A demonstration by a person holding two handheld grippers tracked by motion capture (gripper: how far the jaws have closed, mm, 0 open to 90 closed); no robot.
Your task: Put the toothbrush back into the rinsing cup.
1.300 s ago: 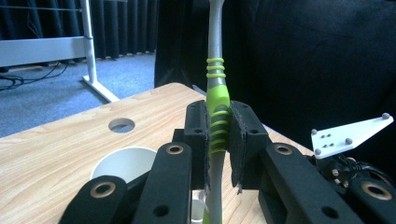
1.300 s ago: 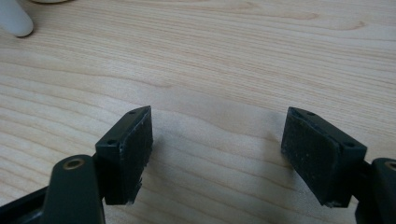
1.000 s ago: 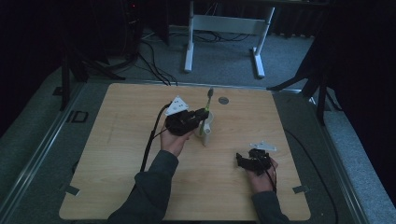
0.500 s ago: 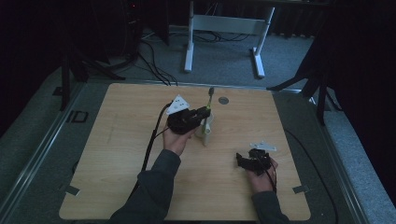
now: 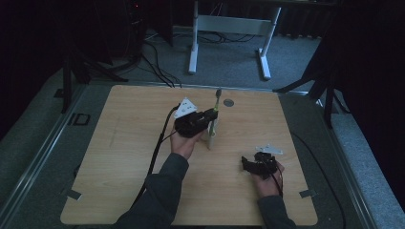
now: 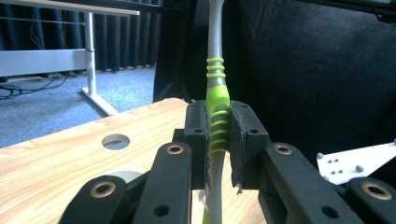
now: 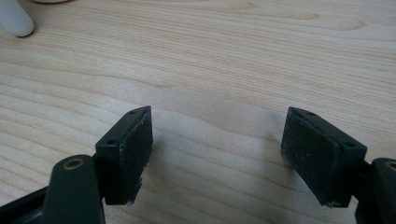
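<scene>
A toothbrush (image 6: 217, 93) with a grey stem and a green ribbed grip stands upright between the jaws of my left gripper (image 6: 219, 135), which is shut on the grip. From above, the left gripper (image 5: 210, 116) sits mid-table with the toothbrush (image 5: 218, 98) poking up past it. A small white cup (image 5: 210, 136) stands just below the jaws; the brush's lower end is hidden there. My right gripper (image 5: 248, 164) rests low at the front right, open. Its pads (image 7: 135, 149) hold nothing, and the bare wooden table (image 7: 219, 56) lies beneath them.
A round hole (image 5: 229, 102) pierces the tabletop just behind the toothbrush. Black cables trail from both grippers across the wood. Beyond the table's far edge stands a white metal frame (image 5: 229, 24) on grey carpet. A white rounded object (image 7: 16, 21) lies at the upper left in the right gripper view.
The left gripper and the toothbrush have barely shifted. The right hand has stayed where it was.
</scene>
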